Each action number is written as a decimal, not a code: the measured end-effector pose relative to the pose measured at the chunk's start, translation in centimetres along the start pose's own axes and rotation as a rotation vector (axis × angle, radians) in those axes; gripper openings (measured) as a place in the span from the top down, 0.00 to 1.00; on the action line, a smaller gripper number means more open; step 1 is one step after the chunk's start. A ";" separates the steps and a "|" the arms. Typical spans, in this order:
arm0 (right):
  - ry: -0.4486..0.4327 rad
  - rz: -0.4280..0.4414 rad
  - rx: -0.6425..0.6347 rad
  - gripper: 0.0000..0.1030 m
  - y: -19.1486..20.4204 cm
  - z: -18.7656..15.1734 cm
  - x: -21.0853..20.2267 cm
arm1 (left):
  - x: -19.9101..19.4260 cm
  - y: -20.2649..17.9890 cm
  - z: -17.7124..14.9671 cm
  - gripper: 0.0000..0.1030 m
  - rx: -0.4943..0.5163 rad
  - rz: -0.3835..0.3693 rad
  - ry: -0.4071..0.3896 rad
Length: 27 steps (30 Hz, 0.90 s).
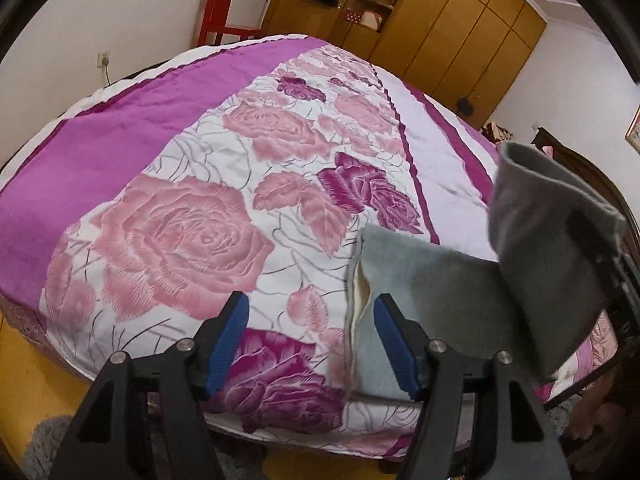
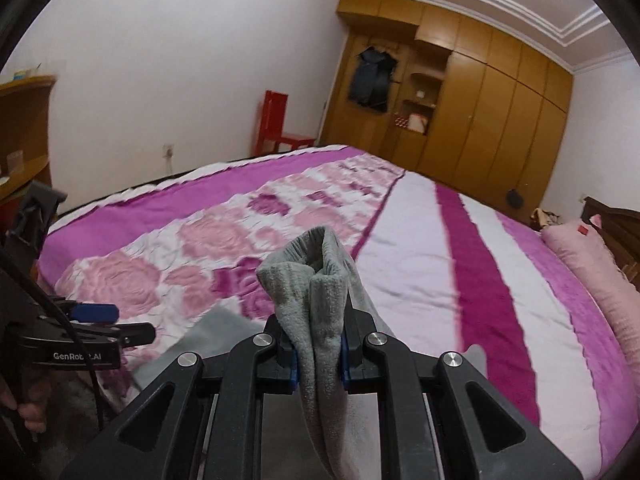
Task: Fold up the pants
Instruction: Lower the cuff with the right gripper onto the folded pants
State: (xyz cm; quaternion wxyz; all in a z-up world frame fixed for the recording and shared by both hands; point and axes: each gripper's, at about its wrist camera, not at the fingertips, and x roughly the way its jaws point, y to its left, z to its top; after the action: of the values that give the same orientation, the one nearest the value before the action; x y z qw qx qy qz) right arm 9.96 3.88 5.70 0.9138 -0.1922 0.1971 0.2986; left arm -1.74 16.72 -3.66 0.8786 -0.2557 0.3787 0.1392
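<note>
The grey pants (image 1: 432,312) hang over the near edge of the bed, a pale lining showing at one open edge. In the left wrist view my left gripper (image 1: 308,344) is open and empty, its right blue pad beside that edge. My right gripper (image 2: 320,354) is shut on a bunched grey end of the pants (image 2: 316,280) and holds it above the bed. That lifted end also shows in the left wrist view (image 1: 560,240). The left gripper shows from the side in the right wrist view (image 2: 96,314).
The bed carries a pink and purple rose quilt (image 1: 180,240). A pink pillow (image 2: 592,264) lies at the right by a dark headboard. A red chair (image 2: 276,124) and a wooden wardrobe (image 2: 480,120) stand at the far wall. A wooden shelf (image 2: 24,128) stands left.
</note>
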 end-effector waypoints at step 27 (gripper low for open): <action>0.123 0.020 -0.192 0.89 8.3 -4.0 4.5 | -1.6 2.7 -0.7 0.34 -0.059 -0.050 -0.015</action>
State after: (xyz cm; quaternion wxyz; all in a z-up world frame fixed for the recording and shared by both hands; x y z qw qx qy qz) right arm 7.15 10.30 -1.72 0.8744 -0.2949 0.2250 0.3127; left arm -4.38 18.48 -3.82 0.8765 -0.2901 0.3614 0.1302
